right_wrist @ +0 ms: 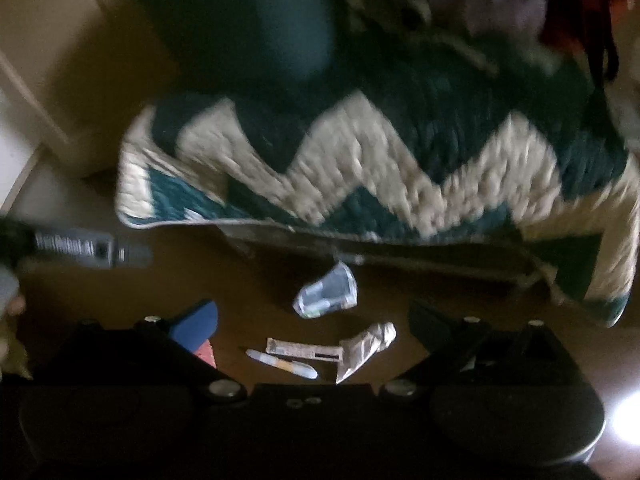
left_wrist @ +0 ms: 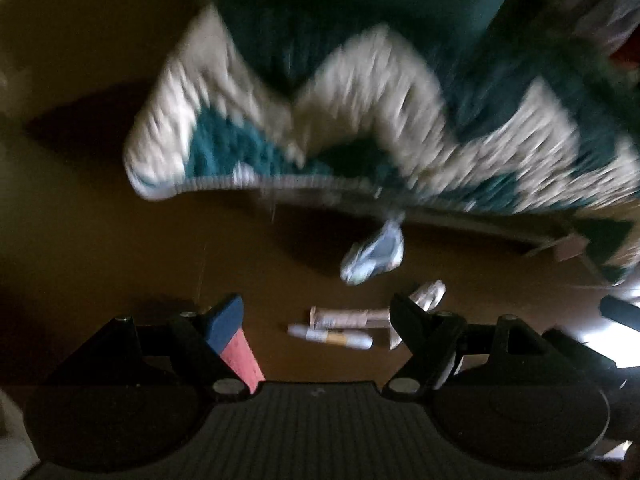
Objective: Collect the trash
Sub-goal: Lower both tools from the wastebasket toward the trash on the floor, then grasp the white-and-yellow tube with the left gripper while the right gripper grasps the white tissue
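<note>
Several bits of trash lie on the brown floor in front of a quilt's edge. In the left wrist view I see a crumpled clear plastic cup (left_wrist: 374,254), a flat wrapper strip (left_wrist: 348,317), a white pen-like tube (left_wrist: 330,336) and a crumpled silvery wrapper (left_wrist: 430,294). My left gripper (left_wrist: 320,314) hangs open above them, holding nothing. The right wrist view shows the same cup (right_wrist: 326,290), strip (right_wrist: 304,350), tube (right_wrist: 282,364) and silvery wrapper (right_wrist: 366,350). My right gripper (right_wrist: 314,328) is wide open over them and holds nothing.
A teal and cream zigzag quilt (left_wrist: 360,100) (right_wrist: 360,168) hangs over a low edge just behind the trash. The grey body of the left gripper (right_wrist: 92,248) shows at the left of the right wrist view. A pale cabinet or door (right_wrist: 60,80) stands at the far left.
</note>
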`<state>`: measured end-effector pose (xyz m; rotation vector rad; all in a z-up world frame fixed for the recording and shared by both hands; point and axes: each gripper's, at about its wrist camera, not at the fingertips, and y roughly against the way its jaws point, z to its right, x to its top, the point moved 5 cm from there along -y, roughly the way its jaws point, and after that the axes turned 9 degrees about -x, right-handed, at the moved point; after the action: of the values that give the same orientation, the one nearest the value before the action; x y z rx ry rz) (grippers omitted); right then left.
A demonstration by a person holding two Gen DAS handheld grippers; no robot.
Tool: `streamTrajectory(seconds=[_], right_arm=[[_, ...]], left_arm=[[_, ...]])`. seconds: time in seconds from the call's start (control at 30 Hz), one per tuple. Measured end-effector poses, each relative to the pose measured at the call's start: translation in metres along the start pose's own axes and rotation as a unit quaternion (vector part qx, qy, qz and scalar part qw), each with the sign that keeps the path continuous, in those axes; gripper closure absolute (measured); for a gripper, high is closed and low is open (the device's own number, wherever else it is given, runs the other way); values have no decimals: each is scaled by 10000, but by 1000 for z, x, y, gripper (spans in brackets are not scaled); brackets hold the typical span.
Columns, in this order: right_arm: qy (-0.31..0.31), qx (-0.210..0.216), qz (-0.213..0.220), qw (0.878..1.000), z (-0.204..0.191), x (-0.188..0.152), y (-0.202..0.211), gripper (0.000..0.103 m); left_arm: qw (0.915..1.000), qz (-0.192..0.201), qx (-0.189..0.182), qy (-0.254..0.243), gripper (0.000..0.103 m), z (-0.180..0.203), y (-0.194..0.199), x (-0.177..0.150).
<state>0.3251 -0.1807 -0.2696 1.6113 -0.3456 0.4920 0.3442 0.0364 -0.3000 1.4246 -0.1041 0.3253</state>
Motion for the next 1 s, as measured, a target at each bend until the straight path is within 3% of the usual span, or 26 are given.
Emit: streamTrajectory(seconds=[0.13,0.3,0.57,0.7,1.0], right_arm=[[-391,-135,-419,9983,16,-12,-55,1],[-675,-264,-846,9938,29,-24,-116,3],[-1453,-454,-1489,9771,51,-47,-210,10],[-1735,-514,-1807,9668,59,-62,-252,20],[-2213,-568,-2241,9474,66,-76,-322,28]], left_arm=[[9966,-615,24,542,23,-10,-68,-19],[9855,-1217,-60,1181,23,-21,-138,-37],[9566,-1893,-129,2211,23,-40,-233,-54],[9381,-2244,-104,2635,23,-49,-276,-70],[9044,-2581,-60,3399,23,-71,-332,-91]])
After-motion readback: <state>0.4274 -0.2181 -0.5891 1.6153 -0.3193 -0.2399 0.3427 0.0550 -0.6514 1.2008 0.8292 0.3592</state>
